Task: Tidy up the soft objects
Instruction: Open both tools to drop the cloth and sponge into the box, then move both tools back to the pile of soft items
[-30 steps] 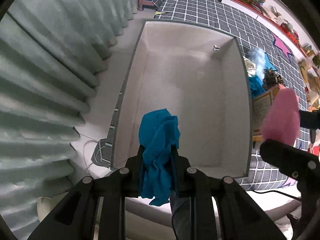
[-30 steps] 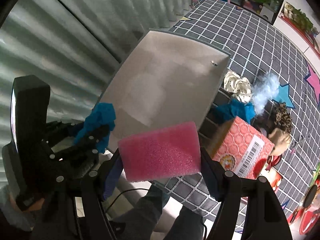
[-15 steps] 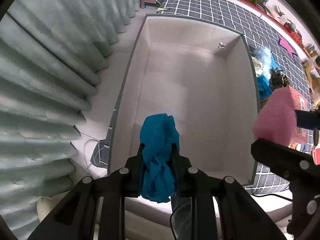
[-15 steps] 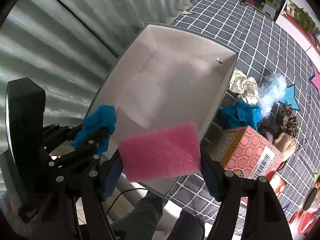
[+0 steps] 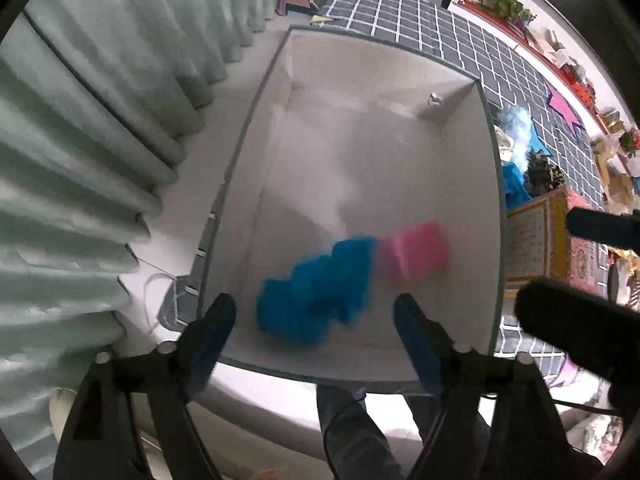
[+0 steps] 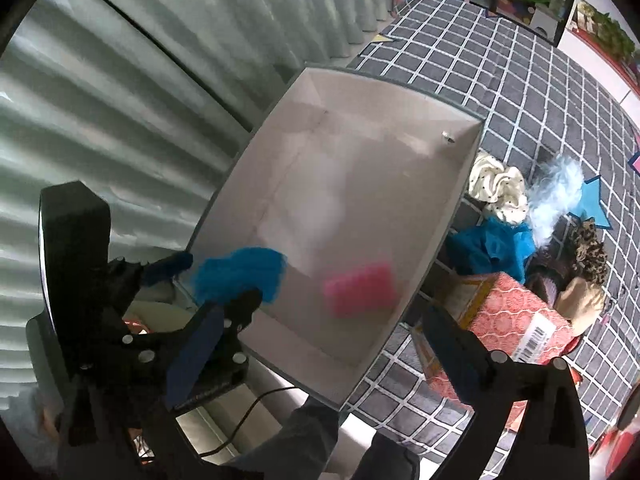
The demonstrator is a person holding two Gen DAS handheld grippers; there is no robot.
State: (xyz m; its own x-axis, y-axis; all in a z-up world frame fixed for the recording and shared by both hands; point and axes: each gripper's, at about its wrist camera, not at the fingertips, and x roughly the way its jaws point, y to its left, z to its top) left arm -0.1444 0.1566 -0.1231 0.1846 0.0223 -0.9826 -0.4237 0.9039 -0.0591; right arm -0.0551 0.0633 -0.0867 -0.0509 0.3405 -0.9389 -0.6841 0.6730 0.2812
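The left gripper [image 5: 316, 316] and right gripper [image 6: 332, 328], jaws opening and touching nothing, hang over the white bin [image 5: 494, 184], where blue cloth [image 5: 320, 292] and pink sponge [image 5: 416, 252] blur mid-space, clear of its walls; only the right wrist view shows the cream scrunchie [image 6: 498, 188] beyond the right rim.

A bright blue cloth [image 5: 316, 288] and a pink sponge [image 5: 414, 250] are showing against the off-white inside of the box [image 5: 384, 160], which is wearing a grey rim. The rug [image 6: 500, 72] is showing dark grey squares with white lines and a blue star [image 6: 596, 204]. Beside the box are lying a cream dotted cloth [image 6: 498, 188], pale blue fluff [image 6: 556, 196], a leopard-spotted piece [image 6: 590, 250] and a coral-patterned carton [image 6: 516, 312]. The curtain [image 5: 80, 140] is hanging pale grey-green.
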